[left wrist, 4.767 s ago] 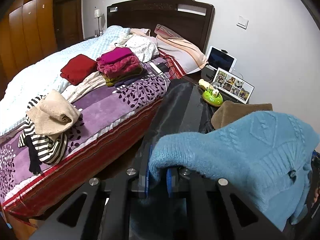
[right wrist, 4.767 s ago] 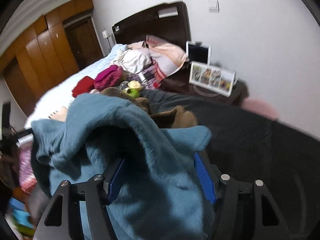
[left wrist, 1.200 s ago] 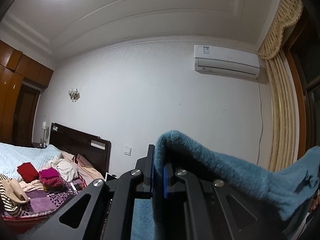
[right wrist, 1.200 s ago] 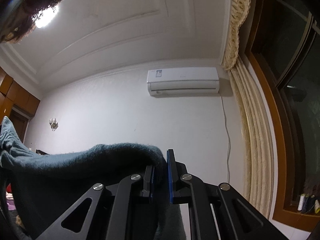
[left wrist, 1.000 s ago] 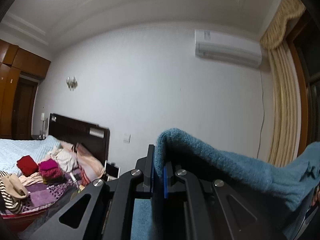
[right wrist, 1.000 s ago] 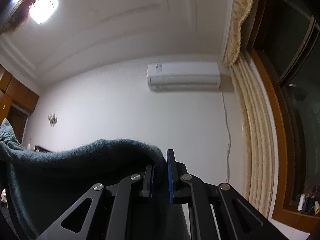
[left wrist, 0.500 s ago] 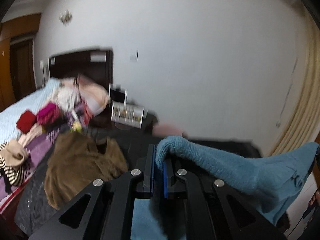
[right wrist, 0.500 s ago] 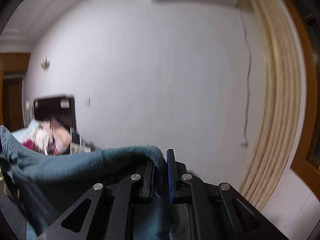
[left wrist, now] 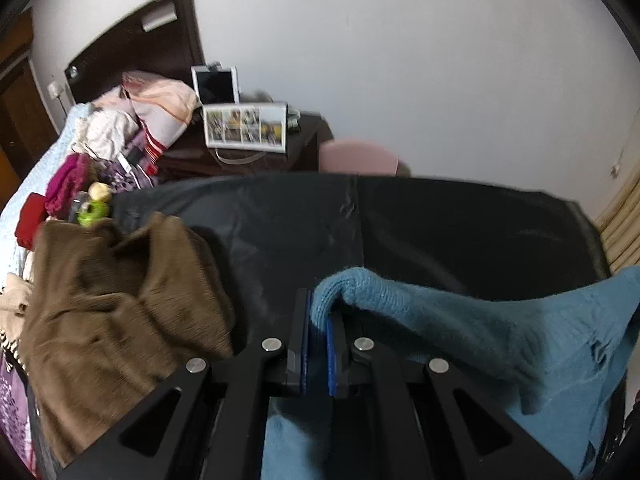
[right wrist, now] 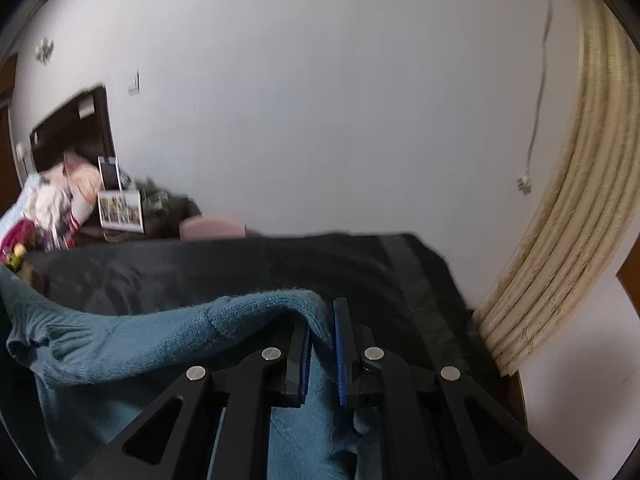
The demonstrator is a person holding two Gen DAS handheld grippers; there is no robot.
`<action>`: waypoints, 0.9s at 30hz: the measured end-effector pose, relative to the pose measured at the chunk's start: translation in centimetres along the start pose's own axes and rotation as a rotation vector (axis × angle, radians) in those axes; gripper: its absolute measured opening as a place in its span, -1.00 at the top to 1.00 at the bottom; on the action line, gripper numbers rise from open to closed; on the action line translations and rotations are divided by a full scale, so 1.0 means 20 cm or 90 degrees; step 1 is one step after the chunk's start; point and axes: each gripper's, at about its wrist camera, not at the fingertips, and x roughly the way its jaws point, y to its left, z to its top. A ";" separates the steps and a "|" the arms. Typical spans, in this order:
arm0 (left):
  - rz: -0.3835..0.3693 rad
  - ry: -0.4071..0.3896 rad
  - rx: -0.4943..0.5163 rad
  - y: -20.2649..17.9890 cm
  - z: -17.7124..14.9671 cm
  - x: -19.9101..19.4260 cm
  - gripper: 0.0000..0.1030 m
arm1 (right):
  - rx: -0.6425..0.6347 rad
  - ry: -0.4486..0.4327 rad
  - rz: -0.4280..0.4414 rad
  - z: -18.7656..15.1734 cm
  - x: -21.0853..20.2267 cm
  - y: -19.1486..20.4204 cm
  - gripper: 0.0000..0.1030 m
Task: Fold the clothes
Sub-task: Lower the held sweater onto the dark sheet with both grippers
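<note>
A blue knit sweater (left wrist: pixel 480 336) is stretched between my two grippers above a black-covered table (left wrist: pixel 440 224). My left gripper (left wrist: pixel 316 316) is shut on one edge of the sweater, which runs off to the right. My right gripper (right wrist: pixel 322 324) is shut on the other edge of the sweater (right wrist: pixel 160 340), which runs off to the left. The jaws of the right gripper stand slightly wider around the cloth. The rest of the sweater hangs below the fingers and is hidden.
A brown garment (left wrist: pixel 120 304) lies crumpled on the table's left part. A bed (left wrist: pixel 24 184) with piled clothes is at far left, a nightstand with a photo frame (left wrist: pixel 244 126) behind. A curtain (right wrist: pixel 560 248) hangs at right, a pink stool (left wrist: pixel 358 156) by the wall.
Both grippers have tilted down from the ceiling and wall toward the table, still holding the sweater. The table and the brown garment have come into view.
</note>
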 end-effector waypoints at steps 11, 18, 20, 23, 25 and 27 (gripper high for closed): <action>0.016 0.122 0.012 -0.04 0.02 0.53 0.44 | -0.017 0.151 -0.011 -0.10 0.43 0.06 0.74; 0.041 0.126 0.015 0.06 -0.01 0.53 -0.40 | -0.053 0.169 0.004 -0.18 0.39 0.11 0.42; 0.040 0.124 0.013 0.08 -0.03 0.48 -0.47 | -0.072 0.169 0.013 -0.20 0.36 0.14 -0.21; 0.034 0.112 0.021 0.08 -0.06 0.39 -0.47 | -0.109 0.140 0.026 -0.24 0.25 0.21 -0.31; 0.030 0.097 0.036 0.07 -0.09 0.33 -0.47 | -0.134 0.130 0.053 -0.28 0.18 0.25 -0.31; 0.021 0.079 0.058 0.04 -0.11 0.26 -0.49 | -0.142 0.136 0.074 -0.30 0.19 0.29 -0.31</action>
